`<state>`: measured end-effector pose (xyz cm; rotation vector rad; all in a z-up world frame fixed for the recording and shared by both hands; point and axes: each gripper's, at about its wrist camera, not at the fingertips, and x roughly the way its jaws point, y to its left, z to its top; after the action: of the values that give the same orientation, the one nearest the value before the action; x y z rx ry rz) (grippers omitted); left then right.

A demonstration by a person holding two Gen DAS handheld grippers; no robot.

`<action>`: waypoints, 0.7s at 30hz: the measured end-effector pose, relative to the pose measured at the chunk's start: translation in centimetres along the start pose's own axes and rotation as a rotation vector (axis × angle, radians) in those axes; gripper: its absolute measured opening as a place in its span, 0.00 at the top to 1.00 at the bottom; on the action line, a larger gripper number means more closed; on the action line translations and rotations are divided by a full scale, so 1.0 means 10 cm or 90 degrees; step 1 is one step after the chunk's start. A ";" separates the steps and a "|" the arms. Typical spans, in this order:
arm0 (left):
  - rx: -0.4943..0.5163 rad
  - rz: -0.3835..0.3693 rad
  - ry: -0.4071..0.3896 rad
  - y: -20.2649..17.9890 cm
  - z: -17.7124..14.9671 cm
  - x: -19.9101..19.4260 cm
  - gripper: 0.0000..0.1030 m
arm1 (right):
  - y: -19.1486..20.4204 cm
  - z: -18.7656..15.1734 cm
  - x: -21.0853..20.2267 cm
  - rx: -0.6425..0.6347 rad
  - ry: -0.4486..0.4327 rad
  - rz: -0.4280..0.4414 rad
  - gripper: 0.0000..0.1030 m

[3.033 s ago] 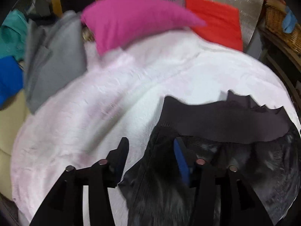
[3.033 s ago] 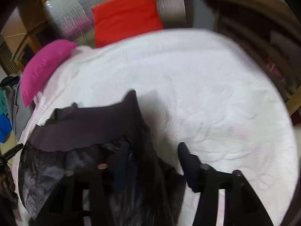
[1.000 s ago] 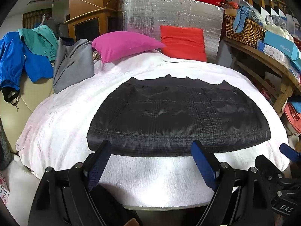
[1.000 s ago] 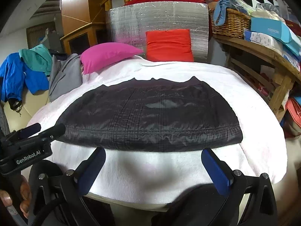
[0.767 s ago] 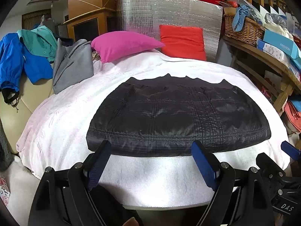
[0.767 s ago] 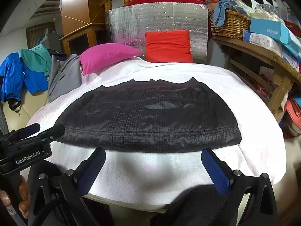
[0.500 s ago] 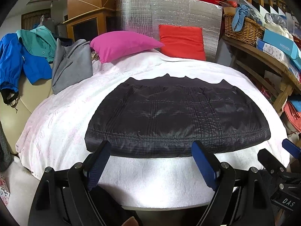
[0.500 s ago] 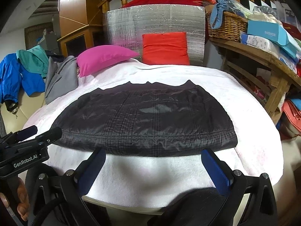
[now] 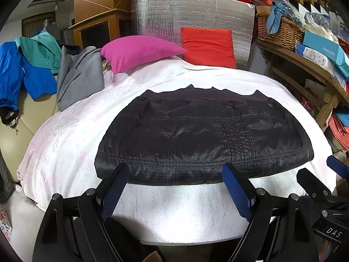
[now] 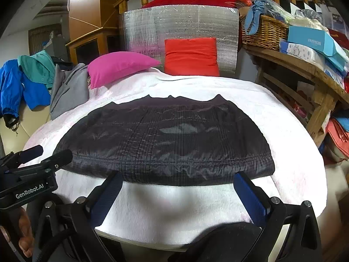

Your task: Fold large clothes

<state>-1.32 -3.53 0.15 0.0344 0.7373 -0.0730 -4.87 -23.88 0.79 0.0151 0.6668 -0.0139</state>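
A black quilted garment (image 9: 202,137) (image 10: 165,142) lies spread flat across the white blanket (image 9: 65,139) (image 10: 290,120) that covers the bed. My left gripper (image 9: 174,172) is held back at the near edge of the bed, open, with nothing between its blue-padded fingers (image 9: 114,188). My right gripper (image 10: 177,180) hovers the same way before the garment's near hem, open and empty. Each gripper shows at the edge of the other's view: the right one (image 9: 325,183) at the lower right, the left one (image 10: 32,166) at the lower left, with a hand below it.
A pink pillow (image 9: 139,52) and a red pillow (image 9: 208,45) lean at the head of the bed against a silver foil panel (image 9: 192,15). Grey, teal and blue clothes (image 9: 43,69) hang at the left. A wooden shelf (image 9: 305,65) with a wicker basket and boxes runs along the right.
Three seconds ago both grippers were down at the rumpled black garment. They have since drawn back and the garment lies spread flat. Over the last second almost nothing has moved.
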 end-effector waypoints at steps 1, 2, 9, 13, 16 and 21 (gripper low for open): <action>0.000 0.000 -0.001 0.00 0.00 0.00 0.15 | 0.00 0.01 0.00 0.000 0.000 -0.001 0.00; 0.000 -0.001 -0.001 0.00 0.01 0.00 0.15 | -0.01 0.01 0.00 0.000 -0.001 -0.002 0.00; 0.002 -0.001 0.003 -0.01 0.00 0.01 0.15 | -0.01 0.04 0.00 -0.003 -0.005 -0.009 0.00; -0.001 -0.005 0.005 0.00 0.01 0.02 0.15 | -0.01 0.04 0.00 -0.005 -0.004 -0.009 0.00; 0.000 -0.009 0.007 0.00 0.02 0.03 0.15 | 0.00 0.05 0.00 -0.005 -0.005 -0.009 0.00; -0.001 -0.026 0.001 0.00 0.02 0.02 0.15 | 0.00 0.06 0.00 -0.004 -0.008 -0.011 0.00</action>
<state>-1.04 -3.53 0.21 0.0183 0.7401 -0.1107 -4.52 -23.93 1.22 0.0028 0.6548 -0.0278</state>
